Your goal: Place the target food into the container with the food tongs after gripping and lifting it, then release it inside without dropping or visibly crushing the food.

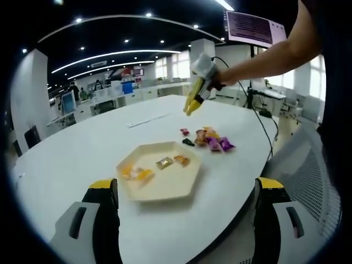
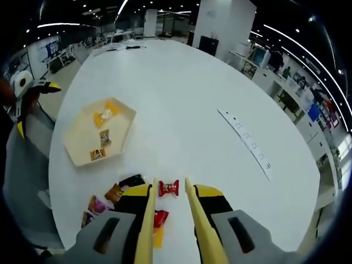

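A beige hexagonal tray lies on the white table, just ahead of my open left gripper; it holds a yellow candy, a gold one and an orange one. Behind the tray sits a pile of wrapped candies. My right gripper, carrying yellow tongs, hovers above that pile. In the right gripper view the tong blades stand apart, with the right gripper open over a red candy that lies on the table between the tips. The tray is off to the upper left.
More candies lie left of the tongs, and another red one lies under them. A long white strip rests across the table. The table edge and a mesh chair are close on the near side. My left gripper shows at the left edge.
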### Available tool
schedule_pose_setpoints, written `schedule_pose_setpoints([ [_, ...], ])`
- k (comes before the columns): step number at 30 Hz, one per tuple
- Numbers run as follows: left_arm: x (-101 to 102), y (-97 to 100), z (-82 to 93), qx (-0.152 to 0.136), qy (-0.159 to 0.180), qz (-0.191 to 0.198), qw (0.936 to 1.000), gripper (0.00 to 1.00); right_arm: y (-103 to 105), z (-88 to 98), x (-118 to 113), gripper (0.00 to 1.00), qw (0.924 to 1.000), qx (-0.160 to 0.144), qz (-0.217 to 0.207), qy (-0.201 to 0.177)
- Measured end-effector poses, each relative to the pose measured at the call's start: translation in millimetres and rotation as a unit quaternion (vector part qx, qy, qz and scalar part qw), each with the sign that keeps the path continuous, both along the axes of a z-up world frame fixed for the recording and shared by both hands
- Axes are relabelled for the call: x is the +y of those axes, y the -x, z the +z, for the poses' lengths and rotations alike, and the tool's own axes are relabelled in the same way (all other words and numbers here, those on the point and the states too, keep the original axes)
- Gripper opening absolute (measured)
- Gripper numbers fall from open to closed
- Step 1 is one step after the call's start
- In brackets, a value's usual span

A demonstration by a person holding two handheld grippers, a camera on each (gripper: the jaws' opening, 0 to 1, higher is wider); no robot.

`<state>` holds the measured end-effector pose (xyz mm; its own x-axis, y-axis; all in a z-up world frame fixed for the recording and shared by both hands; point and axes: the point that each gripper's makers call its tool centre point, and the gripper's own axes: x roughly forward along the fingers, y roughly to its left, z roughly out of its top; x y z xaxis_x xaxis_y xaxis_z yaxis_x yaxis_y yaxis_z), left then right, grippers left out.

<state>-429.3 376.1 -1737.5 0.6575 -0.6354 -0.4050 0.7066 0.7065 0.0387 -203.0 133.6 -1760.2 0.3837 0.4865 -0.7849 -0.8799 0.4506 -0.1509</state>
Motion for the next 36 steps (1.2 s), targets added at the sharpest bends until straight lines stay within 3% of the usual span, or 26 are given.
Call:
schedule_pose_setpoints([
  [18, 1.1, -1.1, -3.3, 0.008, -0.001, 0.003, 1.0000, 0.99, -14.4, -36.5, 3.1, 0.29, 0.9999, 0.005, -0.013, -0.002],
  [26, 1.9, -1.8, -3.6, 0.009, 0.000, 0.006, 0.9999, 0.99, -17.2, -56.9, 0.9, 0.29, 0.9992, 0.022, -0.032, -0.005],
  [34, 2.4, -2.2, -4.0, 0.010, 0.000, 0.007, 0.9999, 0.99, -13.1, -70.4, 5.8, 0.28, 0.9989, 0.038, -0.024, 0.008],
  [36, 2.5, -2.2, -3.7, 0.010, 0.001, 0.007, 0.9999, 0.99, -6.6, -78.3, 5.0, 0.26, 0.9983, 0.048, -0.015, 0.029],
])
